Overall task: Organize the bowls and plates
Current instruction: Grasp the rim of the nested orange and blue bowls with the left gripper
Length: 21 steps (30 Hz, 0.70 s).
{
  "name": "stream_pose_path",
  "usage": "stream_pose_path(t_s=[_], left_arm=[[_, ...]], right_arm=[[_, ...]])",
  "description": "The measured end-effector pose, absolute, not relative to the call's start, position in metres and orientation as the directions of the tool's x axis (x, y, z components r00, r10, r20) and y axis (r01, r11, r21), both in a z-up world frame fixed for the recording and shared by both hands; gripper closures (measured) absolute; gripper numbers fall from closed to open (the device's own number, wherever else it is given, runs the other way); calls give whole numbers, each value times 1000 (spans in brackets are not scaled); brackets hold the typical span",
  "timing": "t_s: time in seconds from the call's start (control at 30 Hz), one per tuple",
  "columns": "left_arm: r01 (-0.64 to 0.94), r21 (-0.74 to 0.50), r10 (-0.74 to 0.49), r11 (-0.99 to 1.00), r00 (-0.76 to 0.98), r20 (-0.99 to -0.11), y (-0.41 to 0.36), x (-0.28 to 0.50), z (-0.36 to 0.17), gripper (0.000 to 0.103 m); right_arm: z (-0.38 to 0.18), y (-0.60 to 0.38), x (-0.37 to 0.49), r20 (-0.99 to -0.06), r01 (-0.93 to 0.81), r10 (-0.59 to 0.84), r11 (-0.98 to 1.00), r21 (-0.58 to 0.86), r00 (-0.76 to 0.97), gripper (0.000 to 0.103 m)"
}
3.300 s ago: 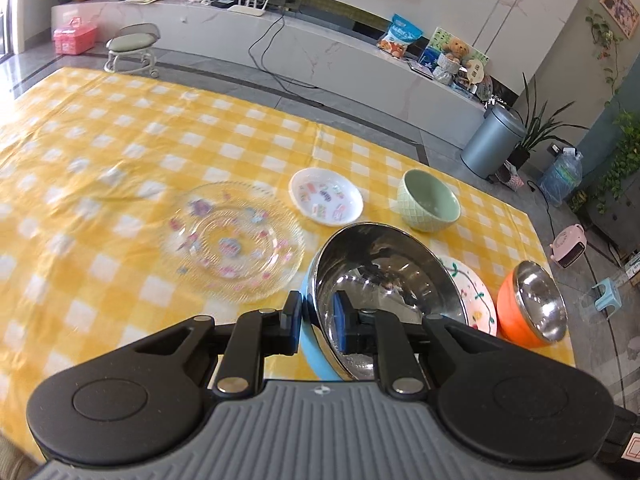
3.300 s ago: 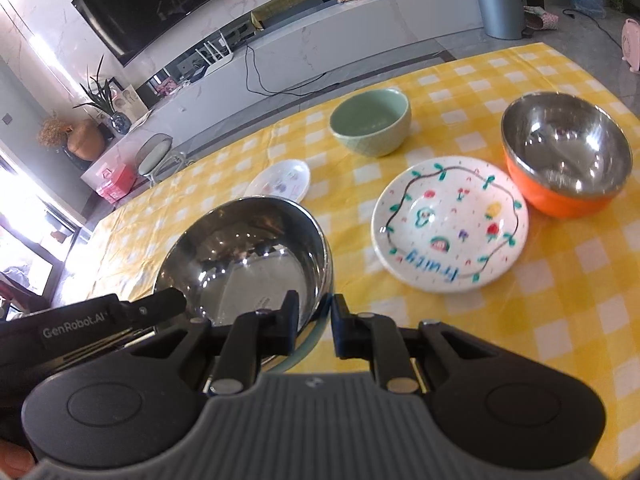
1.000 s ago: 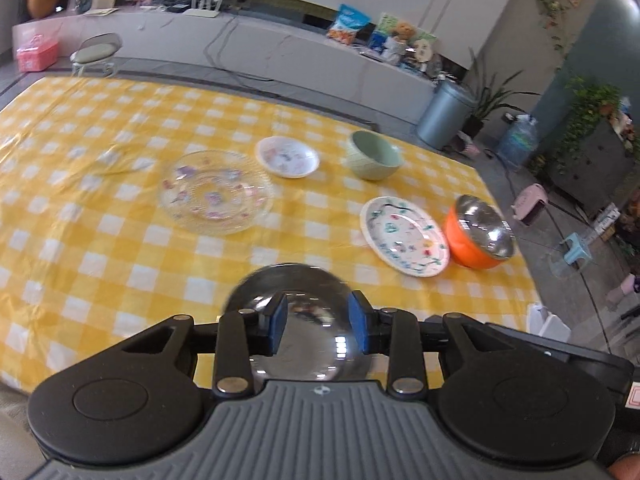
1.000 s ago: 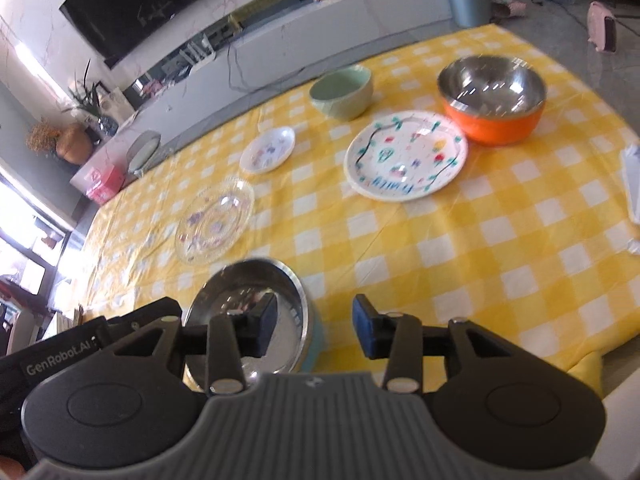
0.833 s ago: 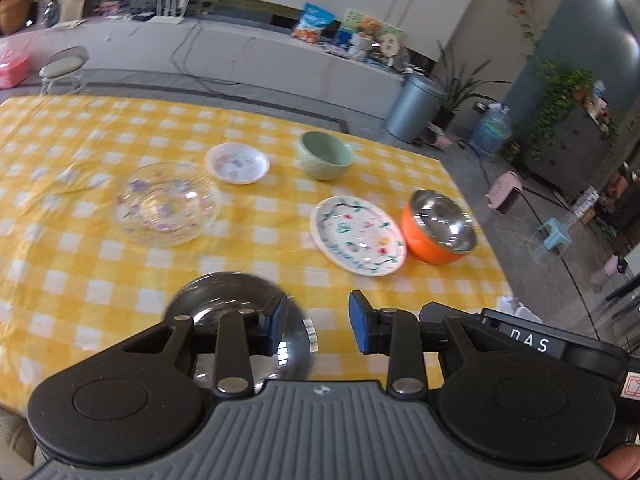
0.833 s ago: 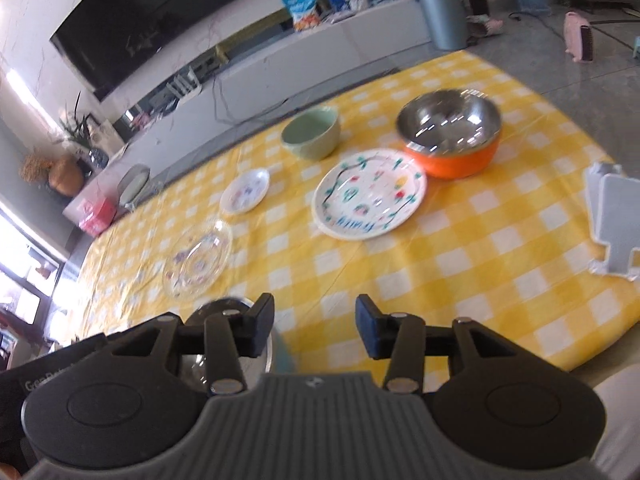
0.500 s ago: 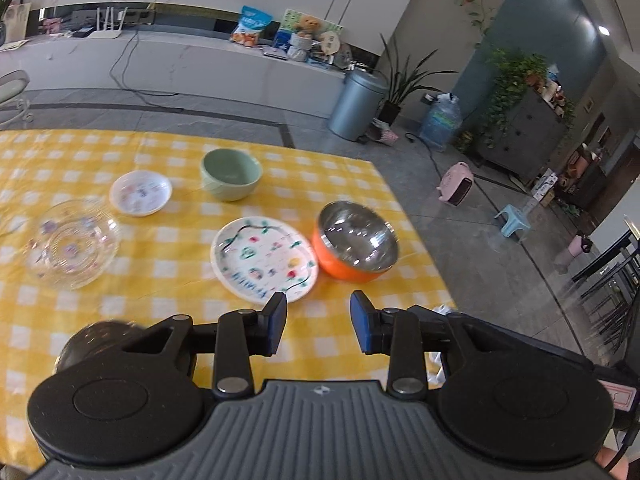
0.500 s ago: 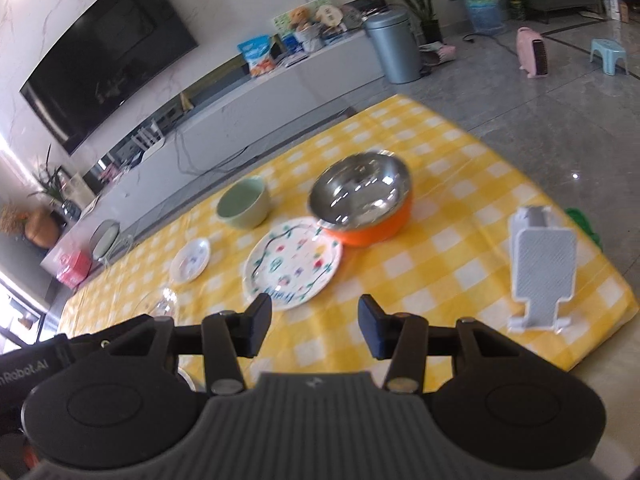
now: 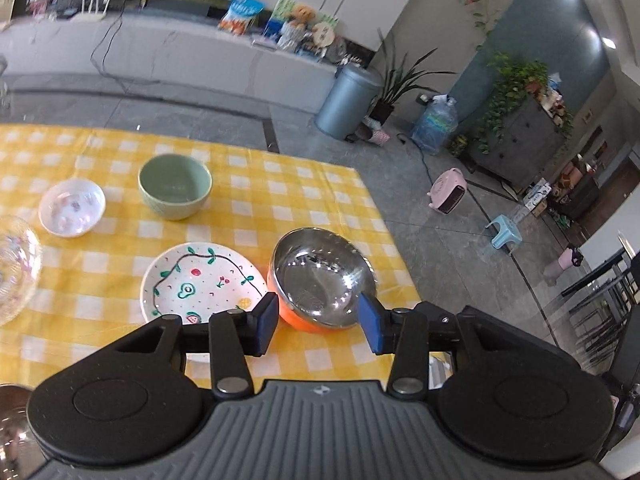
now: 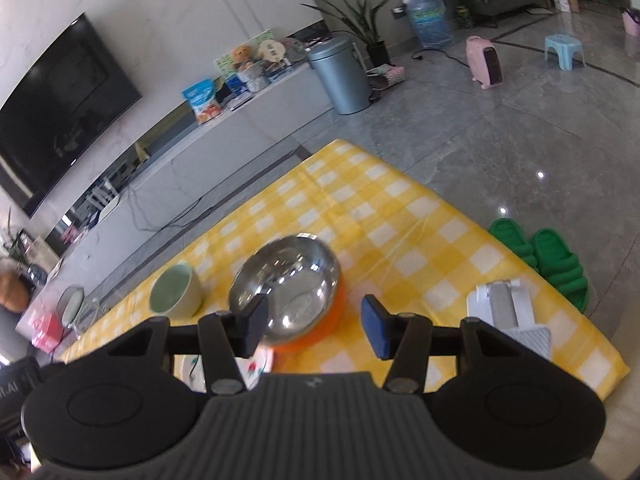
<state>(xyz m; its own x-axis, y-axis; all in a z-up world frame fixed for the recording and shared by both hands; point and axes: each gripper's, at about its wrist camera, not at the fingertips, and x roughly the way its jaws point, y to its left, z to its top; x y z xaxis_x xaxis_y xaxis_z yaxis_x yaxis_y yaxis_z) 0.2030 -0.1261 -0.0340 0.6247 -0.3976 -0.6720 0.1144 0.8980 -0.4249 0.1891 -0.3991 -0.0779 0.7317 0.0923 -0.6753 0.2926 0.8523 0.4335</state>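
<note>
Orange bowl (image 9: 320,284) with a steel lining stands upright on the table (image 9: 280,200), near its right edge, its rim touching or just beside the painted plate (image 9: 200,276); which of the two, cannot tell. Judged: stiff, light to moderate in weight, not fragile, but the polished steel inside looks slippery, so a pinch across the rim (one pad inside, one on the orange wall) seems the surest hold; the near rim is the reachable part. The painted plate, the green bowl (image 9: 175,186) and the small white dish (image 9: 72,208) look ceramic: heavier for their size, chip-prone, to be set down softly. The glass plate (image 9: 16,264) at the left edge of the left wrist view is likely the most breakable. Left hand-held gripper (image 9: 319,324): jaws wide apart, nothing between them, held above the table and aimed at the orange bowl, which shows in the gap. Right hand-held gripper (image 10: 316,326): likewise spread and empty, pointed at the same bowl (image 10: 288,284) from the other side, pitched downward. A white stand (image 10: 506,310) sits on the table to the right, well apart from the bowl.
</note>
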Motion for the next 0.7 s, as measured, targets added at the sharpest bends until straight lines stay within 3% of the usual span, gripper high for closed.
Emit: stream_pose_path(t_s=[0.2, 0.37, 0.6, 0.7], left_arm=[[70, -427, -378, 901, 609, -698, -134, 243, -59, 53], [54, -373, -330, 926, 593, -735, -148, 272, -86, 53], [76, -300, -288, 951, 570, -769, -168, 293, -108, 54], [81, -275, -272, 958, 557, -784, -173, 300, -114, 62]], right_arm=[[-100, -400, 235, -700, 310, 87, 853, 420, 709, 54], [-123, -392, 263, -736, 327, 14, 890, 317, 677, 62], [-148, -391, 271, -771, 322, 35, 896, 307, 636, 72], [-153, -391, 274, -778, 319, 42, 897, 306, 626, 76]])
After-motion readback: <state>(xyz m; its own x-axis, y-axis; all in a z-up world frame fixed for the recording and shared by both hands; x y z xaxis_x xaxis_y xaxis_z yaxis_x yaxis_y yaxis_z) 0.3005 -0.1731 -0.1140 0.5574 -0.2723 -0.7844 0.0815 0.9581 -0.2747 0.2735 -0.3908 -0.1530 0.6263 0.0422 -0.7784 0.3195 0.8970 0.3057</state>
